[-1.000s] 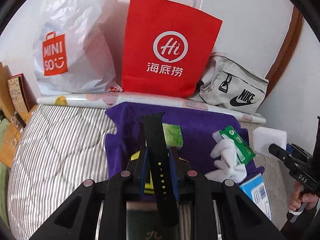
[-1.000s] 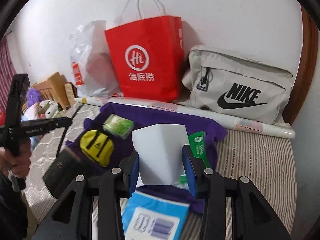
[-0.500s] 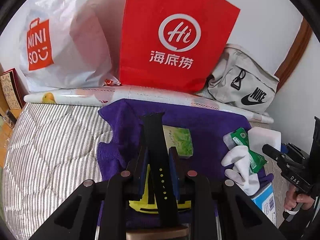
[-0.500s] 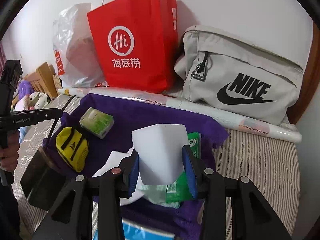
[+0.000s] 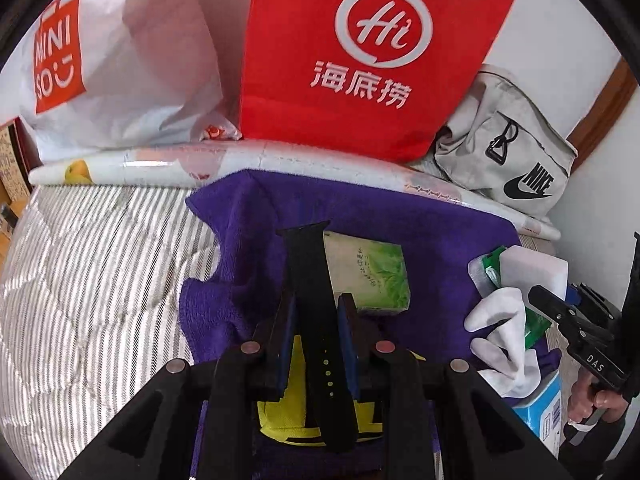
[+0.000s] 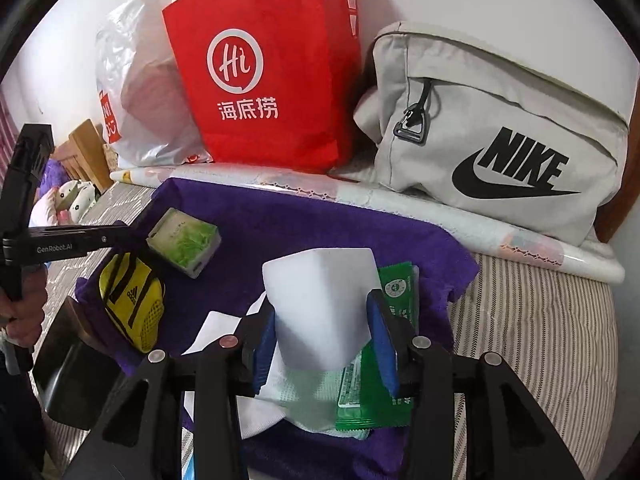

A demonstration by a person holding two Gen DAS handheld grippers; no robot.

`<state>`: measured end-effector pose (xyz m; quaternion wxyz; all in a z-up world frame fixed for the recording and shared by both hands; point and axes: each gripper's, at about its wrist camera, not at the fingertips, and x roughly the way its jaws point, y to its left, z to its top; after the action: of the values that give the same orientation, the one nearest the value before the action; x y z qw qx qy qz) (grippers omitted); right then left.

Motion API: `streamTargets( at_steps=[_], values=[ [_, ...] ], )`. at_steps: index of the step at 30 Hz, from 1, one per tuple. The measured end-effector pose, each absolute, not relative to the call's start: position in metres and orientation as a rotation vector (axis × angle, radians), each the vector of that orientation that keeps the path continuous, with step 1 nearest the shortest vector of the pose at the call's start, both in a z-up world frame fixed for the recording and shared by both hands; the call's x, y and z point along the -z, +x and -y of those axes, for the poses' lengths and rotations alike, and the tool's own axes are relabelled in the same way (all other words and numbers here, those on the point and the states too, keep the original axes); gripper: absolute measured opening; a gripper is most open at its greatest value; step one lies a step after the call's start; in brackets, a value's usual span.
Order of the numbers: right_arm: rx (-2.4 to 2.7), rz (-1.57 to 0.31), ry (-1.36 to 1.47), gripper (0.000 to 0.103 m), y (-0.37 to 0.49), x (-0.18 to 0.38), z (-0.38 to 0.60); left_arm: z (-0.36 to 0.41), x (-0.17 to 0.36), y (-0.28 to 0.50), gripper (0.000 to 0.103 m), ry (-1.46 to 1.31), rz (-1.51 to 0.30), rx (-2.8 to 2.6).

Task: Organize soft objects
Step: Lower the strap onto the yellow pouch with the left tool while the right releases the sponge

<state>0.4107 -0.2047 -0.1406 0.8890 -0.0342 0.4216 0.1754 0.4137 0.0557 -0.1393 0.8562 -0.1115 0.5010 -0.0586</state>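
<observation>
A purple towel [image 5: 420, 232] lies spread on the striped bed. My left gripper [image 5: 316, 300] is shut on a black watch strap [image 5: 308, 264], which sticks out over a green tissue pack [image 5: 368, 276] and a yellow pouch [image 5: 280, 412]. My right gripper [image 6: 324, 304] has a white sponge block [image 6: 320, 288] between its blue pads. Its jaws are opening, but the pads still touch the block. It hangs just above a green packet [image 6: 396, 292] and a white cloth [image 6: 296, 392] on the towel [image 6: 280, 232].
A red paper bag [image 5: 360, 60], a white plastic bag [image 5: 120, 60] and a grey Nike bag [image 6: 500, 140] stand along the wall behind a rolled sheet [image 5: 160, 164]. A blue packet [image 5: 540, 404] lies at the towel's right edge. Bare striped bedding [image 5: 100, 280] stretches left.
Both grippers have moved forward and lower over the towel, so the bags look larger. The strap now reaches over the tissue pack; the sponge sits over the green packet.
</observation>
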Motion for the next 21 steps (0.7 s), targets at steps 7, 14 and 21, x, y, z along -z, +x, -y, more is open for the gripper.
streamTargets(
  at_steps=[7,14,21],
  values=[
    [-0.379,-0.902,-0.047,0.06,0.412,0.142,0.204,-0.058,0.143,0.419,0.03,-0.251,-1.093,0.123],
    [-0.362,-0.916,-0.046,0.065,0.404,0.139,0.2,-0.068,0.133,0.409,0.044,-0.264,-1.101,0.085],
    [-0.346,-0.896,-0.039,0.065,0.379,0.122,0.201,-0.073,0.114,0.377,0.044,-0.259,-1.086,0.075]
  ],
)
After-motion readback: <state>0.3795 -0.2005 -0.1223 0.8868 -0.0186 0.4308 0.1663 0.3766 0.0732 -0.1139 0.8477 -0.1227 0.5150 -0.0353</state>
